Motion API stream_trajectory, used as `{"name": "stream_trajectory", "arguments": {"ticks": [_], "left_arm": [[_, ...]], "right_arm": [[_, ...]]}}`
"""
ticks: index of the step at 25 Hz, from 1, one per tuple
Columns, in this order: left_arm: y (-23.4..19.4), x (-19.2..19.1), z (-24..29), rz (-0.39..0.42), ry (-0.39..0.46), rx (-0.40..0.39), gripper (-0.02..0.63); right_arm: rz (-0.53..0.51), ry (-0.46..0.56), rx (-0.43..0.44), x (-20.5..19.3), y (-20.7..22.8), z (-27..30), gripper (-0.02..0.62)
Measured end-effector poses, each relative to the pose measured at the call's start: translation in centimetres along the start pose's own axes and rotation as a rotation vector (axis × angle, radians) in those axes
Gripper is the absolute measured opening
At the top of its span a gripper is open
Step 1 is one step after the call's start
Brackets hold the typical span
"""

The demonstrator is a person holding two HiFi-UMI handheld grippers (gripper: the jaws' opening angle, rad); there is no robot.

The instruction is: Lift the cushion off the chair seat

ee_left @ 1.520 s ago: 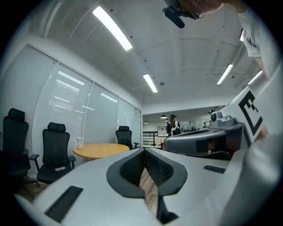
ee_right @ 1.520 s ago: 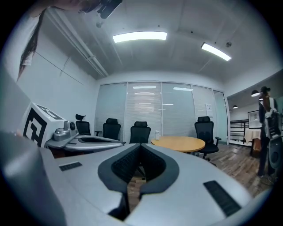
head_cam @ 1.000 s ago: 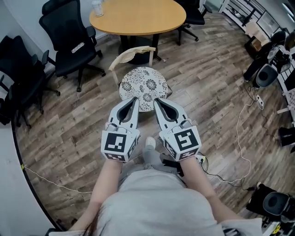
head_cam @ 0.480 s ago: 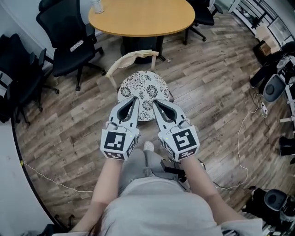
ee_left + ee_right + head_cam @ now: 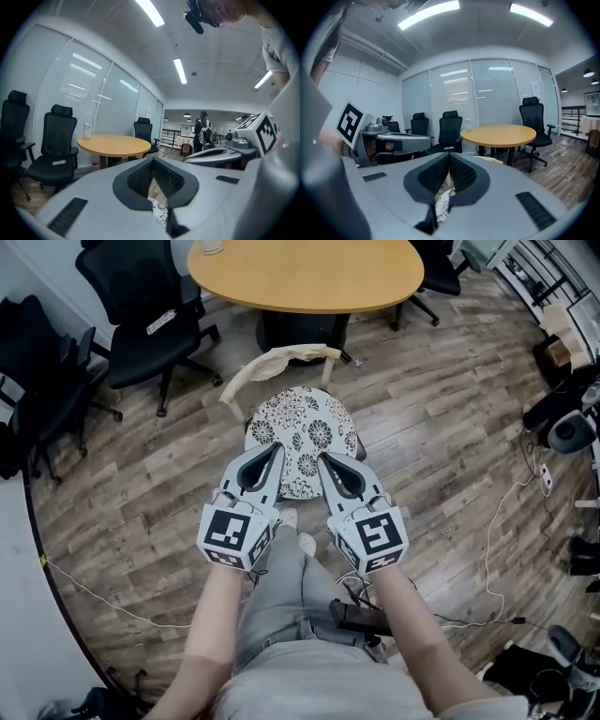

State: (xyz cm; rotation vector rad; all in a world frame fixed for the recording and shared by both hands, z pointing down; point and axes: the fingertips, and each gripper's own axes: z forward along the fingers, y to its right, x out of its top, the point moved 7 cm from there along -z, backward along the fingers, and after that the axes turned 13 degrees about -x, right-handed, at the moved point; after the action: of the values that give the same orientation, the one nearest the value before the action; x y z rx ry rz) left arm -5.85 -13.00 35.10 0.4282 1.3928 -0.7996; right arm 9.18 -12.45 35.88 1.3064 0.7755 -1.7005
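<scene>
A round white cushion (image 5: 305, 432) with a black flower print lies on the seat of a small chair with a pale wooden backrest (image 5: 279, 360). Both grippers hover side by side over the cushion's near edge. My left gripper (image 5: 277, 447) is shut with nothing between its jaws, and so is my right gripper (image 5: 323, 459). In the left gripper view the closed tips (image 5: 152, 161) hide most of the cushion (image 5: 160, 213), which shows as a sliver below them. The right gripper view shows the same: tips (image 5: 449, 157) together, a strip of cushion (image 5: 443, 204) beneath.
A round wooden table (image 5: 309, 277) stands just behind the chair, with a bottle (image 5: 211, 245) on its far left. Black office chairs (image 5: 141, 310) stand to the left and behind. Cables (image 5: 487, 512) trail over the wooden floor at right. The person's legs (image 5: 281, 592) are below the grippers.
Both grippers have moved forward and down together, from short of the cushion to over its near edge. Both have stayed shut.
</scene>
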Motion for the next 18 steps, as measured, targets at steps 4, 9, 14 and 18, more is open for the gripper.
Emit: {"name": "stream_trajectory", "arguments": {"ticks": [4,9,14,18], "left_arm": [[-2.4,-1.9,1.3,-0.032,-0.026,-0.004,0.003],[-4.8,-4.8,3.4,-0.062,-0.065,-0.028,0.02],[-6.9,-7.9,5.2,-0.09,-0.115,-0.052,0.049],[-8.7,-9.9,6.1,-0.138,-0.145,-0.062,0.105]], "right_arm": [[0.012,-0.022,0.0,-1.3,0.3,2.9,0.026],[0.021,-0.043,-0.015,-3.2,0.7,6.0,0.026],[0.024,-0.072,-0.055,-5.7,1.3,8.9,0.026],[0.052,-0.105,-0.07,-7.7,1.7,11.0,0.026]]}}
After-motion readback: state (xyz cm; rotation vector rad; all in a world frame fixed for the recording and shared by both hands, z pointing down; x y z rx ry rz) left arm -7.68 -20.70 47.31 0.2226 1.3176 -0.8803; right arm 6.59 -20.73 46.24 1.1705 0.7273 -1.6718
